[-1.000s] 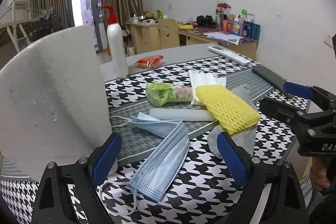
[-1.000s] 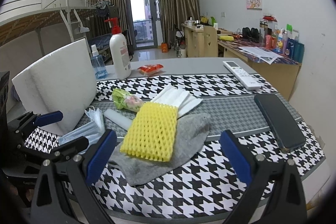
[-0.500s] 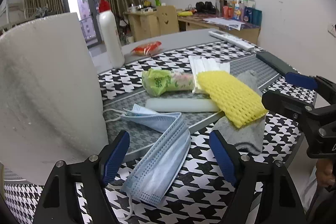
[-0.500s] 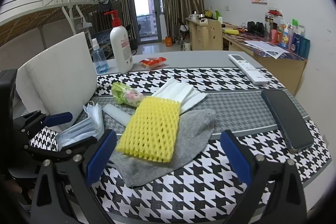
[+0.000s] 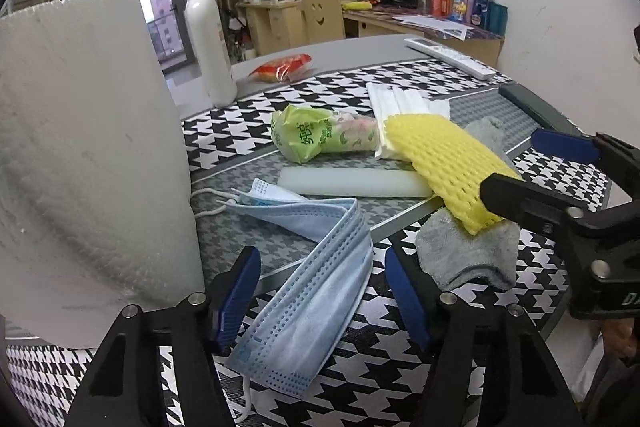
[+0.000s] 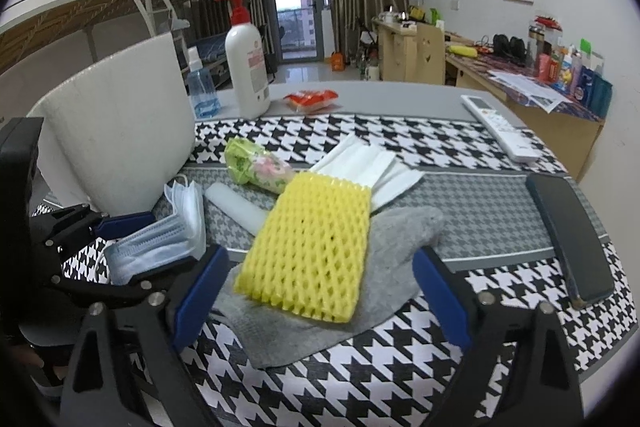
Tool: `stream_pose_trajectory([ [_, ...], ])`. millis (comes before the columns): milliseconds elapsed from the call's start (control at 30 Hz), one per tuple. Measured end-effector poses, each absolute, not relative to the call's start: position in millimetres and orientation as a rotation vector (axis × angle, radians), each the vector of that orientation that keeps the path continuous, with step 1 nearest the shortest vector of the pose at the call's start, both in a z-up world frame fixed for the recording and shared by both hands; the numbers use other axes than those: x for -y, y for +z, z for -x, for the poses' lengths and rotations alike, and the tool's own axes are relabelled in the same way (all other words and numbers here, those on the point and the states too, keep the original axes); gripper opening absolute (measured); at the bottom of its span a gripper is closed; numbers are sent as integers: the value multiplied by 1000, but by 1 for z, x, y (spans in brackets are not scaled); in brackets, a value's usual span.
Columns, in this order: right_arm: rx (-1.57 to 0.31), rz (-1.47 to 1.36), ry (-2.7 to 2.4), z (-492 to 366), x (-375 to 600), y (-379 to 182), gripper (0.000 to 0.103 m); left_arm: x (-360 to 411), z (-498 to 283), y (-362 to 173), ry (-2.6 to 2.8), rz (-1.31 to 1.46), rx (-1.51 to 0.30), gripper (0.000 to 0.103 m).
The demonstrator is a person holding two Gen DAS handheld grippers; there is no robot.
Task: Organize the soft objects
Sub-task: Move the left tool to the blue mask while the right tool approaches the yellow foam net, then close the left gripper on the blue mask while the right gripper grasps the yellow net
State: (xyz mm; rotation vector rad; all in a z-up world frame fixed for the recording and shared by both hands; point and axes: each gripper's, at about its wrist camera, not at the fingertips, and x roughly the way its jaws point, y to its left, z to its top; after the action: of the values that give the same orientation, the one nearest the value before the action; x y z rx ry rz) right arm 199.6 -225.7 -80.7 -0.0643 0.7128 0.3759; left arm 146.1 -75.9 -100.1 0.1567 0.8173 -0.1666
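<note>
Left gripper (image 5: 322,291): blue-padded jaws set fairly narrow, straddling the near end of the mask; contact cannot be told.
Pale blue pleated face mask (image 5: 316,291): lies crumpled on the black-and-white houndstooth table mat (image 5: 400,367), running from 6 o'clock toward centre in the left wrist view; at 9 o'clock in the right wrist view (image 6: 160,243).
Right gripper (image 6: 320,299): jaws wide apart, holding nothing, framing the foam sleeve and sock.
Yellow foam net sleeve (image 6: 308,247): rests on top of the grey sock, centre of the right wrist view.
Grey fabric sock (image 6: 392,259): flat on the mat beneath the sleeve, stretching toward 5 o'clock.
White foam stick (image 5: 356,183): lies on the mat between mask and tissue pack.
Green floral tissue pack (image 5: 320,135): centre, toward 12 o'clock, touching the white folded masks (image 5: 404,103).
Large white foam board (image 5: 80,163): stands upright at 9 o'clock.
White pump bottle with red top (image 5: 208,31): at 11 o'clock.
Dark phone (image 6: 568,239): at 3 o'clock.
White remote control (image 6: 500,127): at 2 o'clock.
</note>
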Motion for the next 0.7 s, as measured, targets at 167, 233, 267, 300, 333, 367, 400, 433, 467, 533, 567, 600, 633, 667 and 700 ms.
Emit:
stream_pose_trajectory([
  [167, -744, 74, 386, -203, 222, -86, 82, 75, -148, -103, -173, -151, -838, 58],
  [233, -752, 75, 388, -204, 221, -87, 78, 75, -149, -104, -176, -148, -847, 56],
  [267, -756, 75, 389, -205, 221, -88, 76, 75, -150, -104, -179, -147, -851, 55],
  [300, -760, 74, 391, -205, 221, -89, 74, 75, -149, -104, -181, -146, -851, 55],
  [333, -766, 71, 393, -206, 221, -89, 73, 75, -148, -104, -183, -146, -851, 55],
  [367, -770, 68, 394, -207, 221, -90, 69, 75, -149, -104, -184, -145, -852, 54],
  [400, -774, 66, 395, -208, 221, -90, 67, 75, -149, -104, -182, -145, -852, 53],
  [433, -778, 66, 397, -208, 220, -91, 65, 75, -149, -104, -183, -145, -852, 51],
  [467, -779, 68, 397, -208, 219, -91, 63, 75, -149, -104, -185, -145, -855, 51],
  [533, -781, 68, 400, -208, 219, -91, 60, 75, -149, -104, -185, -143, -857, 48],
  [567, -783, 69, 400, -209, 219, -91, 56, 75, -149, -104, -187, -142, -858, 45],
  [600, -785, 69, 399, -209, 219, -91, 54, 76, -149, -104, -190, -141, -860, 43],
  [633, -785, 66, 399, -209, 220, -91, 52, 76, -149, -104, -192, -140, -861, 43],
  [667, -787, 65, 399, -209, 220, -91, 47, 75, -149, -104, -191, -139, -860, 41],
  [700, -791, 65, 399, -209, 220, -91, 44, 75, -149, -104, -193, -138, -861, 39],
])
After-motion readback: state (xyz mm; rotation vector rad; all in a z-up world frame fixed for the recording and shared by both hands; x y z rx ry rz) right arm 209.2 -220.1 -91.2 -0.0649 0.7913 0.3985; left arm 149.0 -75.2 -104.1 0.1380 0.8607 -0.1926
